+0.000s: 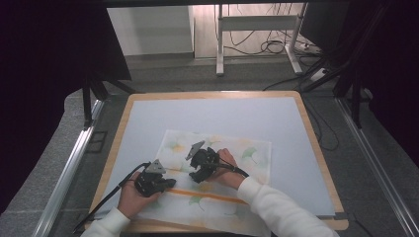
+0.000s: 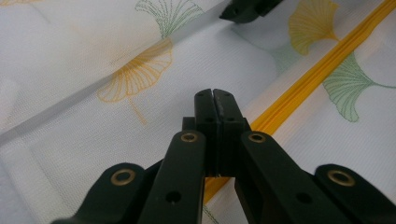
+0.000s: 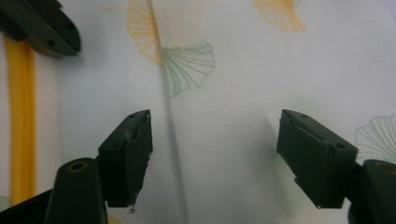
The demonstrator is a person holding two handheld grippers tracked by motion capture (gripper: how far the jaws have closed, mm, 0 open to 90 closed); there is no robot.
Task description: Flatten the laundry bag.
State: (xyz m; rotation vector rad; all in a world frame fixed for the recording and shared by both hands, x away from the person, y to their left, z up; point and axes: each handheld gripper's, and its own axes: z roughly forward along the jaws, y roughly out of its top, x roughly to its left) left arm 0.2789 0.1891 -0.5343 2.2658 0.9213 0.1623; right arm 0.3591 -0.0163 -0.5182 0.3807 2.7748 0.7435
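Note:
A white cloth (image 1: 249,153) printed with green and yellow ginkgo leaves lies flat on the table, with a yellow stripe (image 1: 217,196) running across its near part. My left gripper (image 1: 170,182) rests on the cloth's near left area. In the left gripper view its jaws (image 2: 213,100) are pressed together right above the yellow stripe (image 2: 322,67), and no fabric is visibly pinched between them. My right gripper (image 1: 197,175) hovers just to the right and farther in. Its jaws (image 3: 215,144) stand wide apart over a crease in the cloth (image 3: 224,70), holding nothing. The left gripper (image 3: 42,28) shows at that view's top left.
The cloth lies on a pale blue mat with a wooden table rim (image 1: 126,118). Bare mat stretches behind and to both sides of the cloth. Beyond the far edge stand a white metal frame (image 1: 257,22) and floor cables (image 1: 269,47).

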